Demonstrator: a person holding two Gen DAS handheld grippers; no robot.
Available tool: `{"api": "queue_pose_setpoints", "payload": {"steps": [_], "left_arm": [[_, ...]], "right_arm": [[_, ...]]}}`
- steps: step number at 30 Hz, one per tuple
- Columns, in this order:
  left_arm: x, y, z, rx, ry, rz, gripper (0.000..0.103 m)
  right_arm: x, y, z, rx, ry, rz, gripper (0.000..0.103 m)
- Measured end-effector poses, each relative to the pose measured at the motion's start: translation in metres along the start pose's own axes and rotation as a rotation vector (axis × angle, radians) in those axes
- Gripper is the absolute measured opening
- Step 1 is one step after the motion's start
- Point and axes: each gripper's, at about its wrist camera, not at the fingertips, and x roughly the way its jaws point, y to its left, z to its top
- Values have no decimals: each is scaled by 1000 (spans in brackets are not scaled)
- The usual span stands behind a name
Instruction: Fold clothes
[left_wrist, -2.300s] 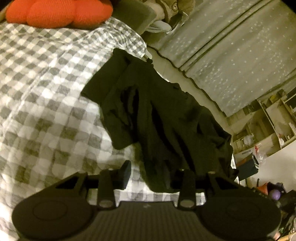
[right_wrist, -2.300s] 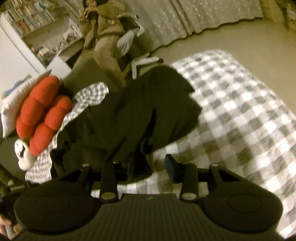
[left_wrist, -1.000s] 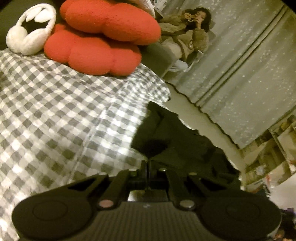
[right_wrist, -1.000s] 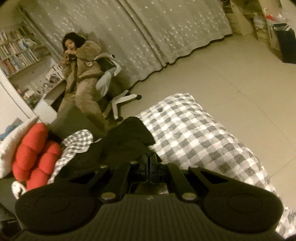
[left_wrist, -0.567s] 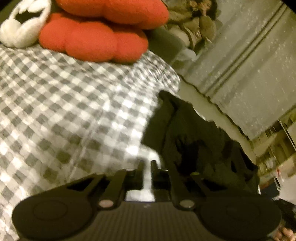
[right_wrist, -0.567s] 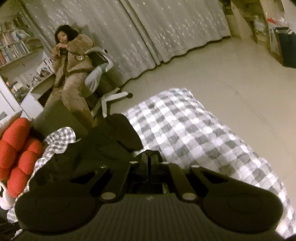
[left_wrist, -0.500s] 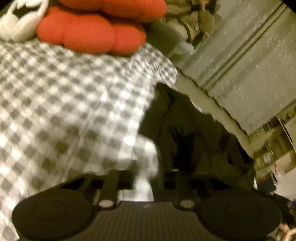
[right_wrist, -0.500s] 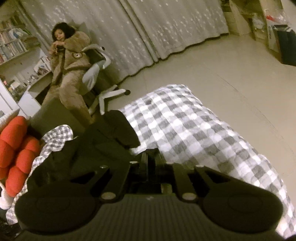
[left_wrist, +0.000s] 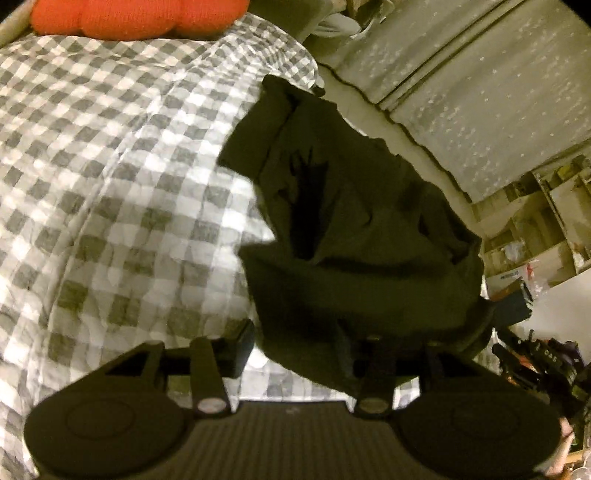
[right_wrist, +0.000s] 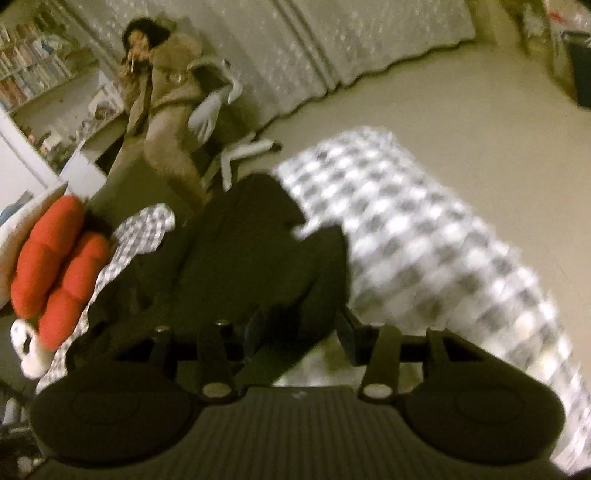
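Checked bedspread (left_wrist: 110, 184) under rumpled dark garment (left_wrist: 351, 229)

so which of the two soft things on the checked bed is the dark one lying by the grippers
The crumpled black cloth garment, spread near the checked bedcover's edge. The other, a lobed red plush cushion, sits far off at the bed's head.

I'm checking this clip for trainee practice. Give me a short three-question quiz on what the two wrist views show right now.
1. True or false: the dark garment lies on a checked bedspread.
2. Which colour is the cushion at the far end of the bed? A) blue B) red C) green
3. Fill in: neither the left tongs nor the right tongs are ____ the garment.

Key: 1 true. 2 B. 3 gripping: both pairs are opening, and the cloth lies loose between the fingers, with the pads not pressing on it.
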Motion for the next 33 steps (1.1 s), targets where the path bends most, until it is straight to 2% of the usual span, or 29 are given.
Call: {"api": "queue_pose_setpoints", "payload": {"steps": [2, 4, 5, 6, 8, 11, 24, 26, 30, 33], "left_arm": [[1, -5, -3, 7, 3, 23, 45], [1, -9, -4, 20, 0, 55, 40], [1, -10, -5, 27, -1, 70, 34], [1, -12, -6, 36, 1, 85, 30], [2, -12, -5, 57, 8, 101, 15], [-5, -10, -6, 66, 1, 96, 10], [-64, 3, -3, 50, -121, -19, 8], [-69, 5, -2, 42, -134, -28, 6], [-66, 15, 2, 6, -154, 35, 3], [-55, 25, 5, -31, -129, 81, 3]], "right_arm": [[6, 4, -5, 10, 46, 16, 49], [12, 8, -9, 19, 90, 38, 43], [15, 10, -12, 21, 112, 50, 37], [18, 13, -13, 18, 129, 53, 24], [21, 18, -15, 9, 142, 47, 9], [17, 20, -13, 7, 123, 34, 4], [-54, 11, 10, 30, -86, 42, 2], [-55, 10, 12, 36, -97, 42, 2], [-47, 6, 13, 34, -88, 15, 2], [-39, 6, 11, 20, -61, -2, 3]]}}
